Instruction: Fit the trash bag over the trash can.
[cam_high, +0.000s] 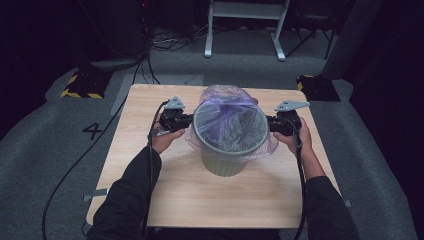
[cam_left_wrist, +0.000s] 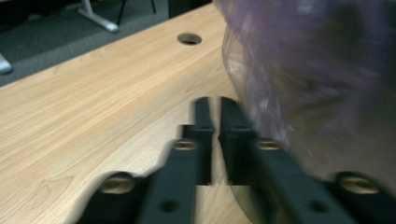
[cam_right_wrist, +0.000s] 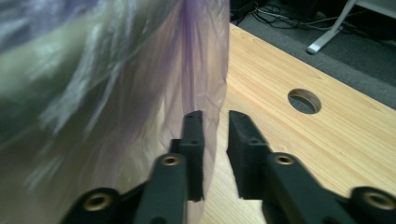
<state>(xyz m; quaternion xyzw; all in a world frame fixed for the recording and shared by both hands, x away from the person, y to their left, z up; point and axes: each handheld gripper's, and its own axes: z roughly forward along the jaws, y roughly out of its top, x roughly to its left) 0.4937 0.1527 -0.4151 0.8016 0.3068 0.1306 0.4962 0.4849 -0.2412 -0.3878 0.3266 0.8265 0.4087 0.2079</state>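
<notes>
A pale green ribbed bin (cam_high: 223, 165) stands at the middle of the wooden table (cam_high: 200, 200). A thin purple plastic bag (cam_high: 227, 100) lines it, its edge draped over the rim and puffed up at the back. My left gripper (cam_high: 189, 120) is at the bin's left rim. In the left gripper view its jaws (cam_left_wrist: 216, 119) stand a narrow slit apart, with the bag (cam_left_wrist: 317, 70) just to their right. My right gripper (cam_high: 270, 124) is at the right rim. Its jaws (cam_right_wrist: 215, 128) are apart, and a loose fold of the bag (cam_right_wrist: 140, 70) hangs across the left jaw into the gap.
The table has a round cable hole (cam_left_wrist: 189, 38) (cam_right_wrist: 304, 101) near its far edge. Grey carpet surrounds the table, with cables (cam_high: 170, 42) and white desk legs (cam_high: 245, 30) at the back. Yellow-and-black striped bases (cam_high: 82, 87) sit at both far corners.
</notes>
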